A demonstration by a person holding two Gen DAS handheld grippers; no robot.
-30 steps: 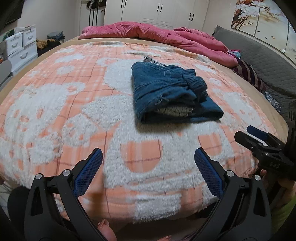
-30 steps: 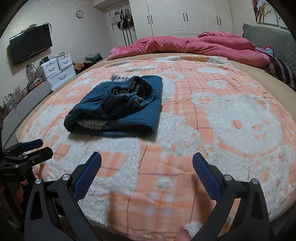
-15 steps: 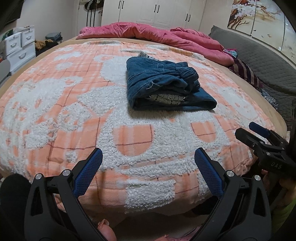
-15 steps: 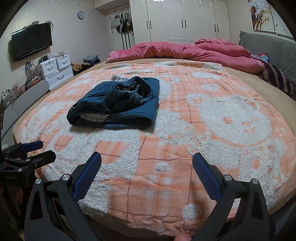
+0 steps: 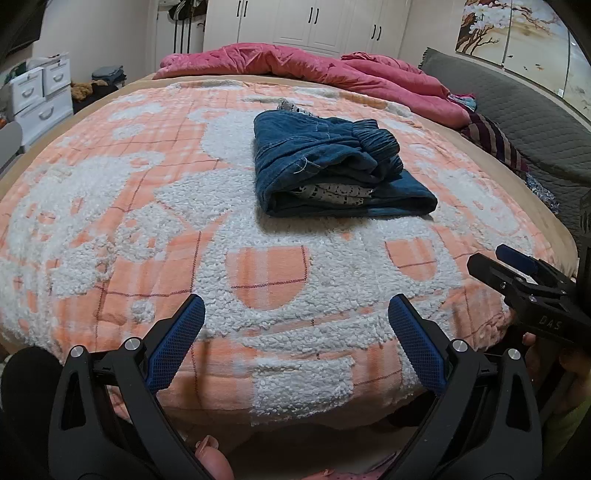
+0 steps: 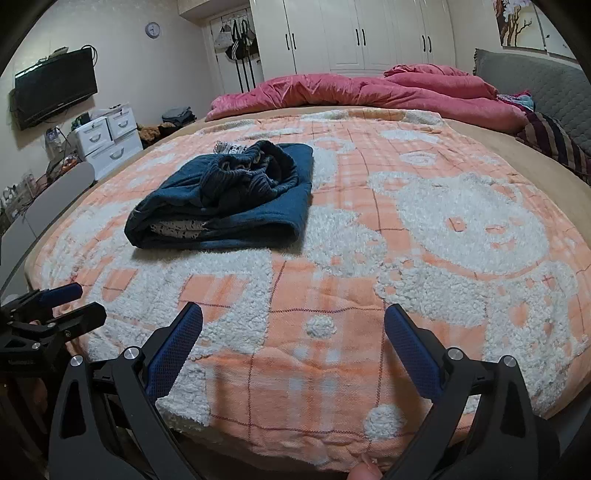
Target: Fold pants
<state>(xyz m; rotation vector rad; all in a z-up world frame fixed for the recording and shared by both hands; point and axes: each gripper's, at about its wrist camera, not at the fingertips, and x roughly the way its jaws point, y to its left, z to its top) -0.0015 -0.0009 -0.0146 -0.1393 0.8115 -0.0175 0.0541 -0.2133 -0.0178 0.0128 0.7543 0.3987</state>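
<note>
The blue pants (image 5: 332, 173) are seen folded into a thick bundle on the orange and white blanket (image 5: 147, 229) that covers the bed. In the left view the bundle is placed a little above the middle of the frame, and in the right view it is placed in the middle left. A bit of white spotted cloth is shown between the blue layers at the near edge, and the gathered waistband is laid on top.

The left gripper (image 5: 295, 325) is held at the bottom of its own frame, over the near edge of the blanket. Its two blue fingers (image 5: 177, 343) are spread wide apart, and nothing is held between them. The pants are not touched by it and are well apart from it.

The right gripper (image 6: 293, 328) is held the same way at the bottom of its own frame, with its blue fingers (image 6: 413, 350) spread wide and nothing between them. It is also seen at the right edge of the left view, and the left gripper is seen at the lower left of the right view.

A pink quilt (image 6: 362, 92) is piled at the far end of the bed, in the upper part of both frames. White cupboards (image 6: 369, 33) are seen behind it, and a black TV (image 6: 55, 86) is hung on the wall in the upper left of the right view
</note>
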